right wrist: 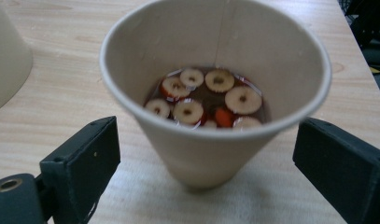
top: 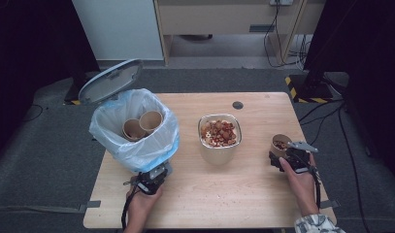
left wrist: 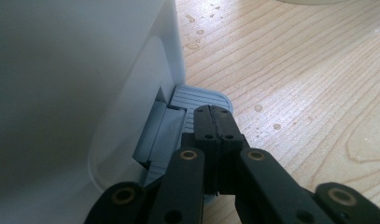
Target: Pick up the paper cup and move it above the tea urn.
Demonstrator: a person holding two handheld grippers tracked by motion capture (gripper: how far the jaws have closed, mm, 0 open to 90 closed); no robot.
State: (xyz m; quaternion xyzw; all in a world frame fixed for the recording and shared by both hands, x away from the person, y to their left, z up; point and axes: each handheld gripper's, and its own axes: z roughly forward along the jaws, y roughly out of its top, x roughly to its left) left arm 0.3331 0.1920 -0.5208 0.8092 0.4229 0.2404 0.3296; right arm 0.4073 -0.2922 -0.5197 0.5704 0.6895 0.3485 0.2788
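At the table's [top: 205, 204] nine o'clock side a bin [top: 137, 127] was seen, lined with a pale bag and with its grey lid [top: 110, 80] tipped up at about eleven o'clock; two empty paper cups [top: 141, 125] lay inside it. At the bin's six o'clock, the left gripper [top: 151, 182] was held with its jaws pressed fully together and nothing between them; in the left gripper view the closed tips [left wrist: 214, 122] were set on the grey ribbed pedal [left wrist: 201, 100] at the foot of the bin's white wall [left wrist: 85, 84]. Near the table's centre a bowl [top: 220, 132] was found, filled with red and pale dried fruit slices. A small dark hole [top: 238, 105] was noted at the bowl's one o'clock. Well apart from the bowl, at its three o'clock, a cup [top: 281, 143] stood upright with fruit slices [right wrist: 206, 95] in brownish liquid at its bottom. The right gripper [top: 285, 156] was positioned at the cup's six o'clock with its jaws spread wide; in the right gripper view the cup [right wrist: 215, 88] was framed between the two pads [right wrist: 87, 158], neither of which was pressed against it.
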